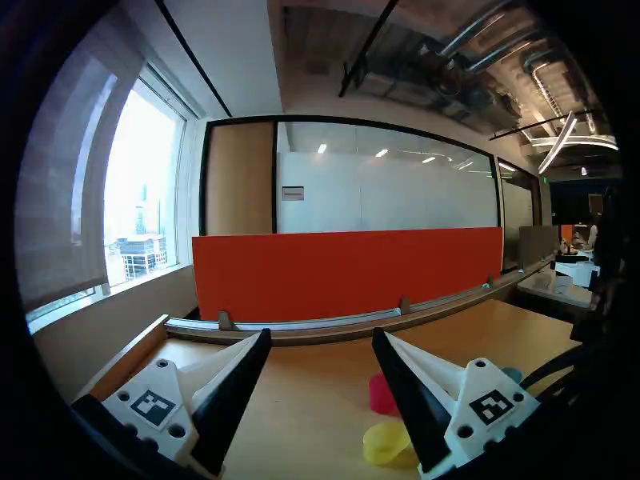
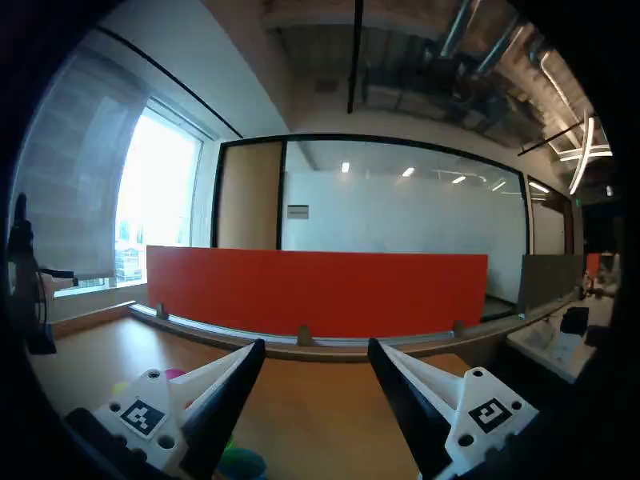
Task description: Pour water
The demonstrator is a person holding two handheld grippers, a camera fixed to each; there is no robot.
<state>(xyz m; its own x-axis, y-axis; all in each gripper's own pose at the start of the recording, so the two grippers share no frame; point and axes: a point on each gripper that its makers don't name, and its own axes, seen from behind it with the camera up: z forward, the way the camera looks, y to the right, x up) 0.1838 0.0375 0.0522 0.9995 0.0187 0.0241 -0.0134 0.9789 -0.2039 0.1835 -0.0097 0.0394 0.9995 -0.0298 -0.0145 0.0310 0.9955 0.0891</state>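
**Q:** Status of the left gripper [image 1: 320, 334]?

**A:** Released. Spread wide at the fingers [image 1: 232, 384], gripping nothing. Held above the wooden desk [image 1: 320, 416], facing the orange divider [image 1: 344, 272].

**Q:** And the right gripper [image 2: 314, 344]?

**A:** Likewise released and empty, held level over the same desk.

**Q:** Location of the cups?

**A:** In the left gripper view: on the desk, low and to the right of the finger gap. Yellow cup [image 1: 386, 442] nearer, pink cup [image 1: 382, 394] just beyond, both partly hidden behind the finger on that side. In the right gripper view: glimpsed low at the left, beside the finger. Water level: cannot tell.

**Q:** Procedure for the step in hand?

**A:** Probably the approach, with no grasp made yet.
1. Tip the nose down and swing toward the chosen cup.
2. Centre the cup wall between the open fingers.
3. Close at mid-height, not at the rim.
4. Squeeze lightly and keep the cup upright.

**Q:** Materials and shapes?

**A:**
- **Cups:** round, smooth, seemingly translucent plastic. Likely light and easy to deform or tip.
- **Fingers:** white bodies with black wedge faces tapering to points, each carrying a square marker.
- **Desk:** flat, matte, warm wood tone.
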